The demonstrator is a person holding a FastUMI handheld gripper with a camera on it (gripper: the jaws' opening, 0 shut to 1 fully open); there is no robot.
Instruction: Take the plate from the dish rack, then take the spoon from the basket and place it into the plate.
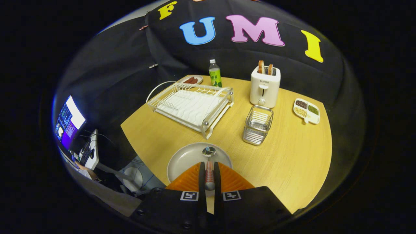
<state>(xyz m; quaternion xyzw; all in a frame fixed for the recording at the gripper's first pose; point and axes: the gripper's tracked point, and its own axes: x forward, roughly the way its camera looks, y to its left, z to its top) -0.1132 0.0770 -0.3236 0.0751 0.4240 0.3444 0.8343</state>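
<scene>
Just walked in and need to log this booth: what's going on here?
A person's handheld gripper is shut on a spoon by its handle, the bowl over a plate on the table. Beyond stand an empty dish rack and basket.

Pale grey plate (185,159), spoon (209,162) with silver bowl and red-and-silver banded handle between the closed fingers of the tool (209,174), yellow wood-grain worktop (292,156), white dish rack (191,105), silver wire basket (258,125), white toaster (265,86), green-labelled bottle (214,74)
</scene>
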